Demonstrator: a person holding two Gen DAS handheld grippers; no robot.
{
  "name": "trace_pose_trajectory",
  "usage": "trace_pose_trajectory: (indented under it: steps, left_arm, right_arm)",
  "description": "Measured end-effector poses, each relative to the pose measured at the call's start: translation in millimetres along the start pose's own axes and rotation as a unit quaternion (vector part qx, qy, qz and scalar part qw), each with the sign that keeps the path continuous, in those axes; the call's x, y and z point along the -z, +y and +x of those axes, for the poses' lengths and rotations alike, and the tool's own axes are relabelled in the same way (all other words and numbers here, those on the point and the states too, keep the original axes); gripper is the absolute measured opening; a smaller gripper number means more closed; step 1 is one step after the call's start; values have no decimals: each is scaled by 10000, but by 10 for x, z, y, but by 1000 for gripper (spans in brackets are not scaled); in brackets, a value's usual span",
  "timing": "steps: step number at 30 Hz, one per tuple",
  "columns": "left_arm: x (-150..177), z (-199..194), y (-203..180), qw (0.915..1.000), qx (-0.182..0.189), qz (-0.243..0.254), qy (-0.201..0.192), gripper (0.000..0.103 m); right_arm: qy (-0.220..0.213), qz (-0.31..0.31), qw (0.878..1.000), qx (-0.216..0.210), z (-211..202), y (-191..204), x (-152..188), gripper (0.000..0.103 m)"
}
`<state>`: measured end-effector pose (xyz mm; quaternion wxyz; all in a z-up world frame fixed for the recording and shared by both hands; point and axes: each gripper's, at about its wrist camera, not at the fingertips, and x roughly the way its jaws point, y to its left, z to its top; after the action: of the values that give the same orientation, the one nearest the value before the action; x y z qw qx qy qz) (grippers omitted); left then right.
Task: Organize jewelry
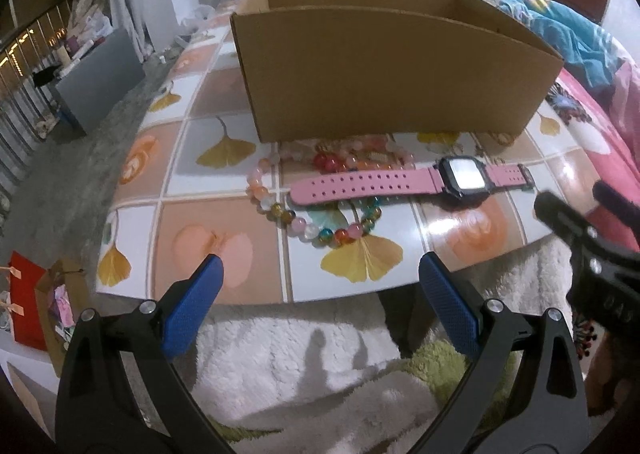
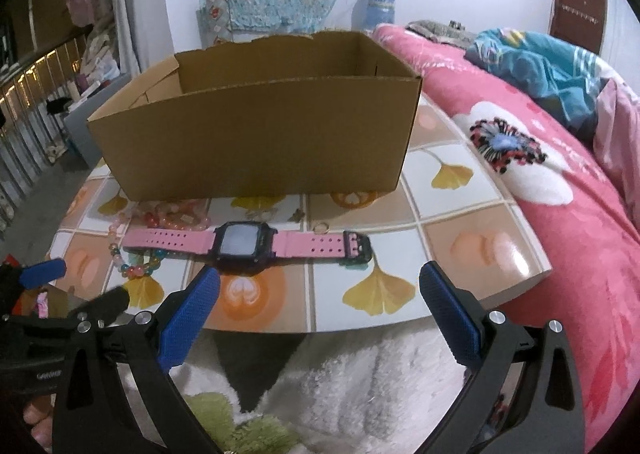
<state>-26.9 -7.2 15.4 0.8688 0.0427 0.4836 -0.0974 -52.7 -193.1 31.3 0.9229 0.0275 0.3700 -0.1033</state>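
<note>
Tiled table (image 1: 224,238) (pink bed (image 2: 560,214) beside)

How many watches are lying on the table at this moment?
1. The pink watch lies flat in front of the cardboard box, its strap partly over the bead bracelets. The box inside is not visible, so more may be hidden.

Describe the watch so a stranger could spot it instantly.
Find the open brown cardboard box on the tiled, leaf-patterned table. In front of it lies the pink-strapped watch with a black square face, flat and straight, unlike the round coloured bead bracelets beside it.
</note>
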Motion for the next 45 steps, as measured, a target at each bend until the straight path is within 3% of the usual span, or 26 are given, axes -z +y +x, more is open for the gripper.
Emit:
trace_pose_trajectory:
  steps: [9,22,27,36,45]
  left_arm:
    - [22,-69,50,9997,227,-8,-129,95]
    - [11,-76,79,9916,1265,-164,-218,95]
    - [12,-73,91,9889,1448,-212,-242,95]
    - [-17,-118,150,9907,1230,-282,-503,95]
    - [-169,-115,78,9936,615,285,-901,95]
  right_arm:
    - [-150,-141,9998,0,1,42,-19,97]
    - [-98,-95,9999,-46,40,46,-3,97]
    - [-36,-103,9999,-100,71,68,-3,97]
    - [-17,-188,9994,-282,105,118,-3,97]
    - [-178,-95,9982,-570,37,31,34,97]
